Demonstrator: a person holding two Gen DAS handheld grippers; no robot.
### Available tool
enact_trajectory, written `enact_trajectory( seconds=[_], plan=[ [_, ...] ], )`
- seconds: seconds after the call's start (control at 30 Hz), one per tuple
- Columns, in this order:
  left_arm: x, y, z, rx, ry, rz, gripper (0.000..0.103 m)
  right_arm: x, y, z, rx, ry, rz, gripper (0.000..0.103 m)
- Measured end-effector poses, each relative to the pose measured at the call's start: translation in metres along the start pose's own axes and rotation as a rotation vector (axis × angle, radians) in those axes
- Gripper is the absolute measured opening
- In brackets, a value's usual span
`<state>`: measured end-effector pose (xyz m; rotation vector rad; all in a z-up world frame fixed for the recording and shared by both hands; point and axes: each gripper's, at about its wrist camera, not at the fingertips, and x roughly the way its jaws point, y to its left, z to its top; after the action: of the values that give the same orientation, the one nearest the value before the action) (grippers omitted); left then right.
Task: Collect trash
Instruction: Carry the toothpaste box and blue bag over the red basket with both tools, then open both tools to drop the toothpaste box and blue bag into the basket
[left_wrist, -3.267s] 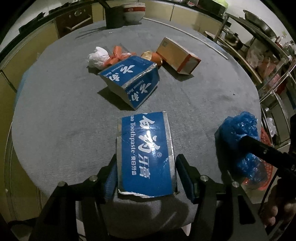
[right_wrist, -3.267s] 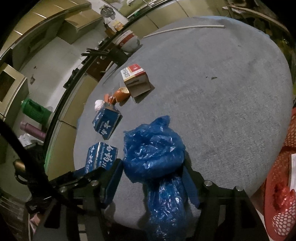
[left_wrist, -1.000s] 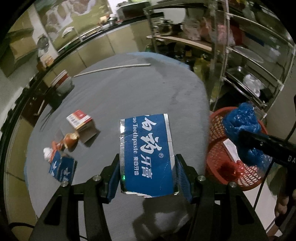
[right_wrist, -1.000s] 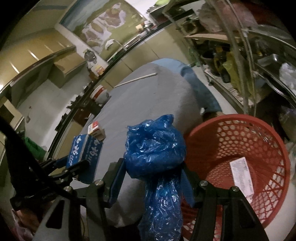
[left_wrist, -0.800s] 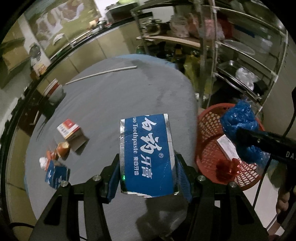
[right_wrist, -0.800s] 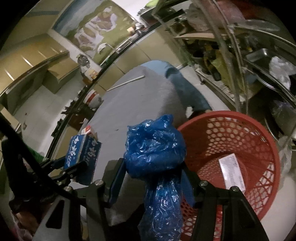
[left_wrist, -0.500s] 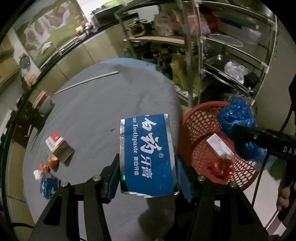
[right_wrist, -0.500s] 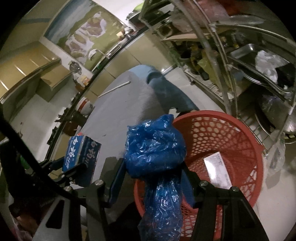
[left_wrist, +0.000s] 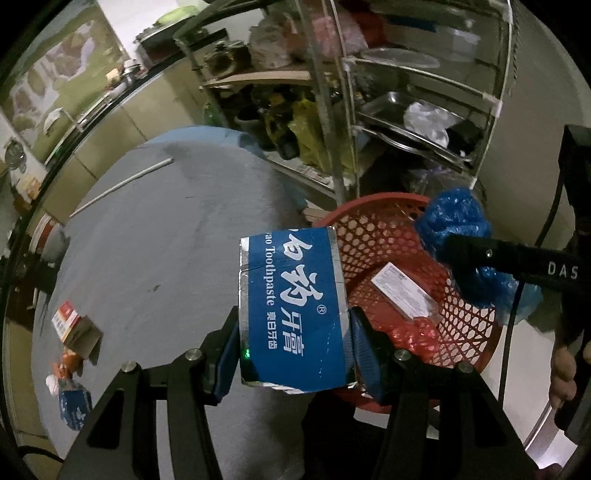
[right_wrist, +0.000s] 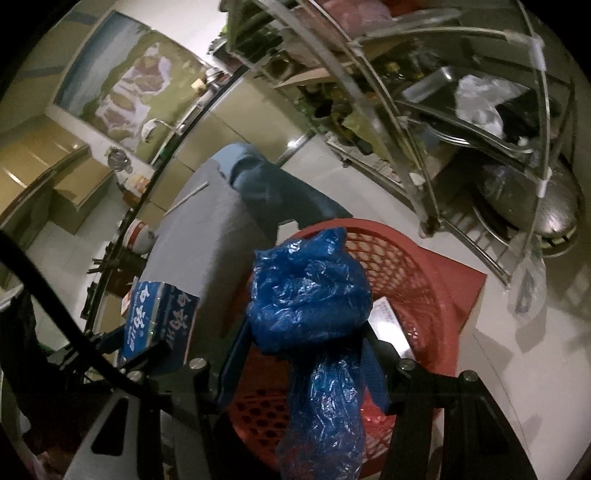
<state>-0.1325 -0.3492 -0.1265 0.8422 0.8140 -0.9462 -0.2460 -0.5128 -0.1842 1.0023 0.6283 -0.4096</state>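
Dim kitchen, red basket (left_wrist: 476, 332) lower right; left gripper (left_wrist: 293, 345) clamps toothpaste box (left_wrist: 291, 314) at its rim, right gripper (right_wrist: 303, 363) clenches blue bag (right_wrist: 310, 295) above it. Risk: box released early likely misses.

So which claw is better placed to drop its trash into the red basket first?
Probably the right claw: its blue plastic bag hangs above the red basket. The left claw holds the toothpaste box at the near rim.
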Motion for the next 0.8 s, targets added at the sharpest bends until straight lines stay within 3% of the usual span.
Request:
enact_trajectory(
  seconds=[0.23,0.3,0.47,0.67,0.8],
  plan=[
    [0.013,-0.012,0.004,0.018,0.023,-0.082,0.059,0.003,-0.015,0.0,0.06,0.006,-0.016,0.061],
    [0.013,-0.01,0.003,0.007,0.024,-0.099,0.065,0.006,-0.016,0.001,0.078,0.023,-0.01,0.062],
    [0.006,0.001,0.0,-0.029,-0.006,-0.138,0.069,0.01,-0.018,0.003,0.111,0.037,0.0,0.065],
    [-0.007,0.033,-0.013,-0.109,-0.026,-0.104,0.069,0.004,-0.01,0.003,0.092,0.009,0.005,0.065],
    [-0.016,0.059,-0.031,-0.17,-0.027,-0.028,0.069,0.004,0.001,0.002,0.067,0.005,0.018,0.065]
  ],
)
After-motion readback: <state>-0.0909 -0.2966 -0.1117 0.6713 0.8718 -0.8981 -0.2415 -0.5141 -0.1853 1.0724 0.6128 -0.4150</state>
